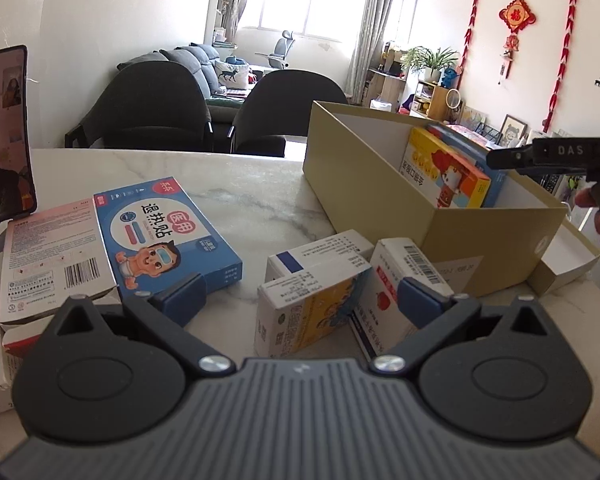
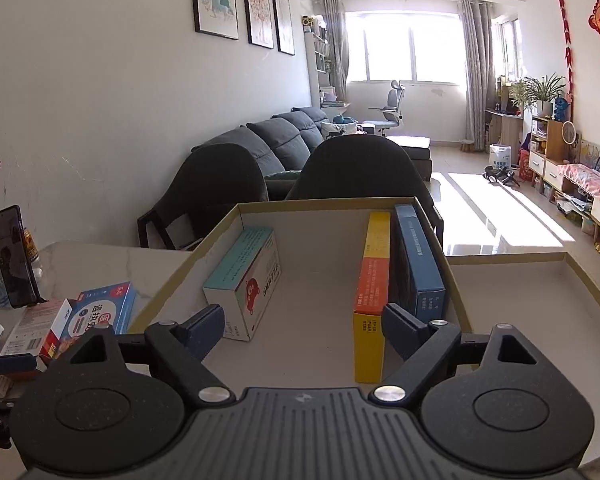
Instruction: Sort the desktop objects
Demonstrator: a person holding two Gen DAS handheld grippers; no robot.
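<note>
My left gripper (image 1: 300, 300) is open and empty, low over the marble table, with a white and yellow medicine box (image 1: 312, 300) between its fingers and a white and red box (image 1: 404, 284) by the right finger. A blue fever-patch box (image 1: 164, 236) and a pink box (image 1: 48, 260) lie to the left. My right gripper (image 2: 304, 330) is open and empty above the tan cardboard box (image 2: 324, 240), which holds a teal and white box (image 2: 246, 284), a yellow-orange box (image 2: 374, 292) and a blue box (image 2: 418, 264). The cardboard box also shows in the left wrist view (image 1: 360, 184).
A phone (image 1: 4, 136) stands upright at the table's left. The box lid (image 2: 540, 300) lies right of the cardboard box. Two dark chairs (image 1: 172, 108) stand behind the table. The right gripper's body (image 1: 560, 156) shows at the right edge of the left wrist view.
</note>
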